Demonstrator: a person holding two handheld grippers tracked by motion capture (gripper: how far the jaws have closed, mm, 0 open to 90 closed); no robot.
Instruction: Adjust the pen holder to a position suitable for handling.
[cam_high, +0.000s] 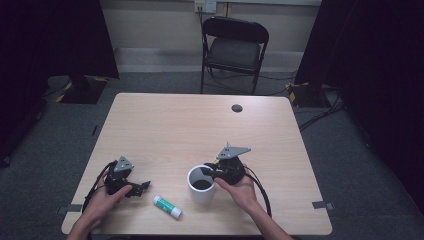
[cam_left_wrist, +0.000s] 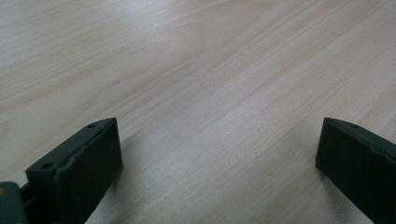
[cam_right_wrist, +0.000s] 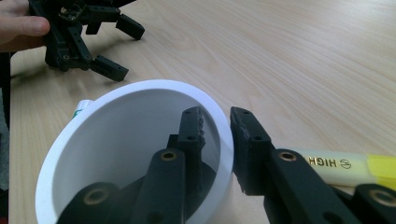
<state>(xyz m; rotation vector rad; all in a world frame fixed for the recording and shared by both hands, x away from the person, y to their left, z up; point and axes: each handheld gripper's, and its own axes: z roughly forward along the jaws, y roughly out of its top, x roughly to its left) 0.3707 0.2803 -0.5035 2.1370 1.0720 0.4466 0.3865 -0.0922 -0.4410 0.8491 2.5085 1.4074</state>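
A white cup (cam_high: 201, 192) stands near the table's front edge. My right gripper (cam_high: 210, 172) straddles its right wall, one jaw inside the cup (cam_right_wrist: 116, 140) and one outside, and the right gripper (cam_right_wrist: 217, 114) is shut on that wall. A yellow highlighter (cam_right_wrist: 355, 165) lies on the table under the outer jaw. A white glue stick with a green band (cam_high: 167, 206) lies left of the cup; its end (cam_right_wrist: 81, 106) peeks out behind the rim. My left gripper (cam_high: 142, 187) rests at the front left, its jaws wide open (cam_left_wrist: 219, 158) over bare wood, and it also appears beyond the cup (cam_right_wrist: 120, 48).
The wooden table (cam_high: 165, 125) has a dark cable hole (cam_high: 236, 108) at the back right. A black folding chair (cam_high: 234, 47) stands behind the table. Cables trail from both grippers toward the front edge.
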